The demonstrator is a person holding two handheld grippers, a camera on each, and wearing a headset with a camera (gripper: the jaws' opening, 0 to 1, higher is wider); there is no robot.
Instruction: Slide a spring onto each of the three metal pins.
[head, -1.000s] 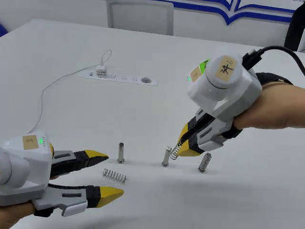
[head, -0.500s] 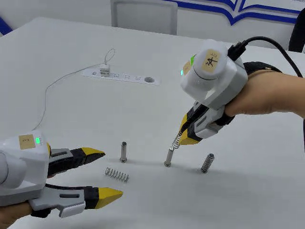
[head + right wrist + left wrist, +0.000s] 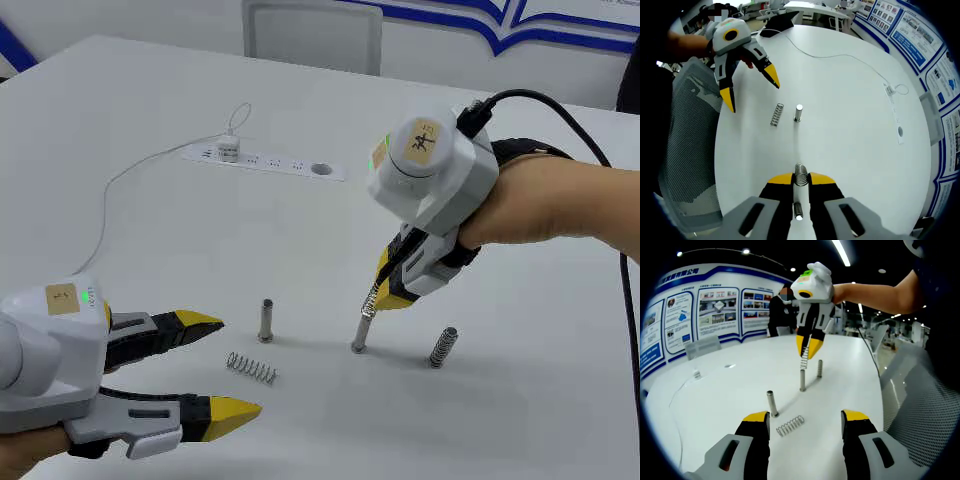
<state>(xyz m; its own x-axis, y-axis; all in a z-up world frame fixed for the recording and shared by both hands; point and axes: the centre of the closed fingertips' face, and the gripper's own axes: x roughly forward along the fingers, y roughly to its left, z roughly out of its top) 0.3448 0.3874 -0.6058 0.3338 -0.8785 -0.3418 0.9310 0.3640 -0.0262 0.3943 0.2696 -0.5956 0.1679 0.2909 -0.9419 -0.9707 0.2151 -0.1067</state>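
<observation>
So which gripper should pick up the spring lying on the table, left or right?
Left, I'd say. The left gripper is open and the loose spring lies just ahead of its jaws, beside the bare pin. The right gripper is busy, shut on a second spring over the middle pin.

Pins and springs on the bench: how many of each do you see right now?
Metal pins: 3 - left pin, middle pin, right pin.
Springs: 3 - loose spring lying on the table, held spring in the right gripper over the middle pin, fitted spring on the right pin.
Total: 6.
</observation>
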